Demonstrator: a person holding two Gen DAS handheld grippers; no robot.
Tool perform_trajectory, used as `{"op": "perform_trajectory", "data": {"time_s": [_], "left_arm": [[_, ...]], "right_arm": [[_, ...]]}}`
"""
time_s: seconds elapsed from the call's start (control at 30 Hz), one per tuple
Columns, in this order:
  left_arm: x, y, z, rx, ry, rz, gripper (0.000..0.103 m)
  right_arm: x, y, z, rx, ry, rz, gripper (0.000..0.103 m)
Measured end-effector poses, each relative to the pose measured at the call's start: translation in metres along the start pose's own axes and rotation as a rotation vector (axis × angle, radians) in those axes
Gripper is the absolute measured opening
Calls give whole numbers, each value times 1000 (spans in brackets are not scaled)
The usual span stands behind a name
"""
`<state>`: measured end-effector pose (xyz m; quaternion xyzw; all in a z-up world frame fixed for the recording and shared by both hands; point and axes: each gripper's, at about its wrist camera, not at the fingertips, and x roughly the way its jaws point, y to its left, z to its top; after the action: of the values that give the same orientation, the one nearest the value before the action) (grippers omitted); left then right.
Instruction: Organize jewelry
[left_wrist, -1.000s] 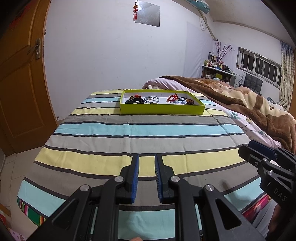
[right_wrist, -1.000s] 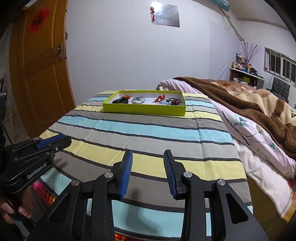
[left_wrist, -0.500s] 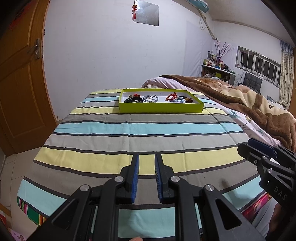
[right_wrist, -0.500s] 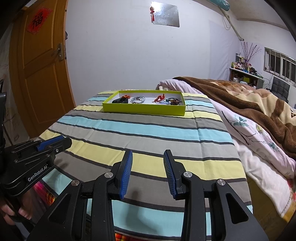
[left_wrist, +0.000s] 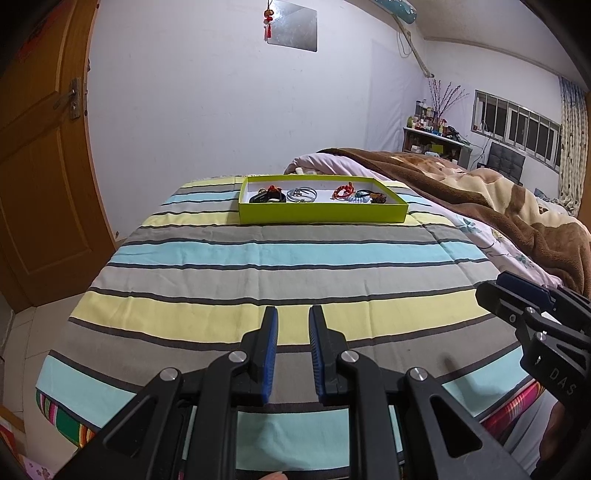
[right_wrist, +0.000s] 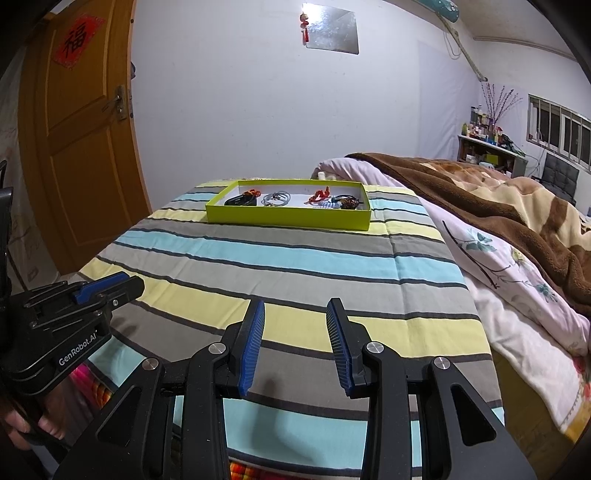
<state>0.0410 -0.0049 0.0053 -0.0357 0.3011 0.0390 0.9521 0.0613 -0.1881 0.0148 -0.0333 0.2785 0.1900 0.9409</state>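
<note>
Jewelry (left_wrist: 318, 194) lies inside a lime-green tray (left_wrist: 323, 214) at the far end of the striped cover (left_wrist: 288, 254), well apart from both grippers, and nothing shows on the cloth around it. Left to right in the tray sit a black band with a red piece (left_wrist: 267, 196), a loop of silvery rings (left_wrist: 302, 194), a red cord bracelet (left_wrist: 343, 191), then a pale blue piece beside a dark beaded one (left_wrist: 373, 197). Over the last second little has changed: the pieces keep their places, and the tray has merely slid a touch lower in the left view, so the cameras have drifted slightly. Whether sorting is ahead or already finished cannot be judged from this. The left gripper (left_wrist: 293, 319) hovers over the near stripes with a narrow gap between its blue pads, holding nothing; the right gripper (right_wrist: 295, 310) stands more widely parted, also bare. Writing: "GenRobot.AI" on the left gripper's body in the right view, "DAS" on the right gripper's body in the left view, and a red diamond door sign (right_wrist: 77, 40) bearing "福".
</note>
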Motion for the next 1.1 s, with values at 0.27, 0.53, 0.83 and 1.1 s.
{"op": "perform_trajectory", "data": {"time_s": [0.27,0.53,0.83,1.1], "left_arm": [[-1,0,0,-4,3,2,18],[0,1,0,-4,8,17,18],[0,-1,-2,5,14,16,18],[0,-1,-3,8,17,13,18]], "right_arm": [[0,0,1,-1,0,-1,36],[-1,0,0,0,0,-1,36],[-2,0,1,-1,-2,-2,36],[-3,0,1,-3,-2,-3,36]]}}
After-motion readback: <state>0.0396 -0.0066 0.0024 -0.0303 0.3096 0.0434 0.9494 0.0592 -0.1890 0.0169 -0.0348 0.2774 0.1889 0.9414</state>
